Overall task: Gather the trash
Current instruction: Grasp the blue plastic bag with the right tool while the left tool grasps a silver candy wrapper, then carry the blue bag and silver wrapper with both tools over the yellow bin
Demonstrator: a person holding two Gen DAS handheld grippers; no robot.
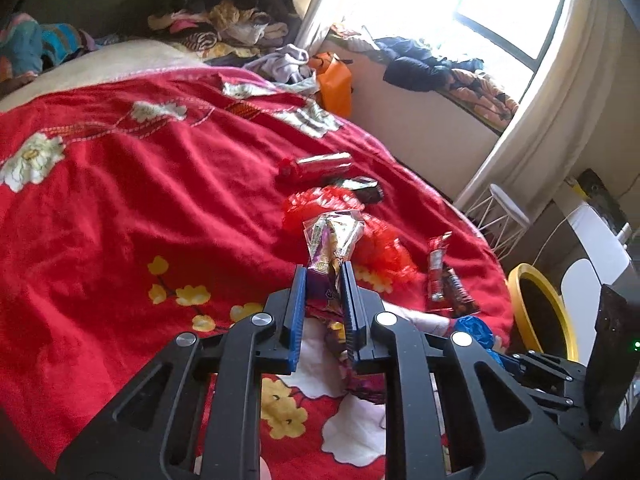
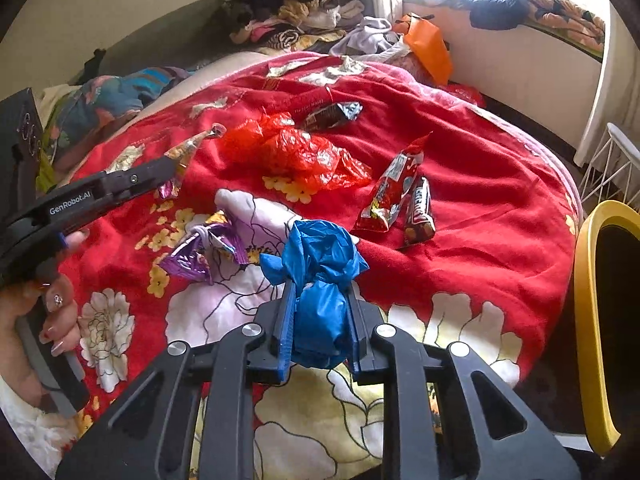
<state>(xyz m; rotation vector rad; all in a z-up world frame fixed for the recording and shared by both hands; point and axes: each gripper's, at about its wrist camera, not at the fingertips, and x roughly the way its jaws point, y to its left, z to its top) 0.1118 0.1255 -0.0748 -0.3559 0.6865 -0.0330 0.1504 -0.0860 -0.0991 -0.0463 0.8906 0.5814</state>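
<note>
My left gripper (image 1: pixel 324 276) is shut on a purple and gold foil wrapper (image 1: pixel 334 236) that sticks up past the blue pads, just above the red floral bedspread (image 1: pixel 140 200). From the right wrist view, the same left gripper (image 2: pixel 174 170) holds that wrapper (image 2: pixel 194 146) at the left. My right gripper (image 2: pixel 322 286) is shut on a crumpled blue plastic bag (image 2: pixel 320 248). Lying loose on the bedspread (image 2: pixel 460 240) are a second purple foil wrapper (image 2: pixel 200 254), a red plastic bag (image 2: pixel 296 152), a dark wrapper (image 2: pixel 332 116), a red snack pack (image 2: pixel 392 188) and a chocolate bar wrapper (image 2: pixel 420 208).
A yellow-rimmed bin (image 2: pixel 586 280) stands off the bed's right edge, also seen as the bin (image 1: pixel 532 292). A red tube (image 1: pixel 316 164) lies farther up the bed. Clothes (image 1: pixel 224 12) are piled at the headboard, an orange bag (image 1: pixel 334 80) beside the window ledge, a white wire stand (image 1: pixel 504 208) beyond.
</note>
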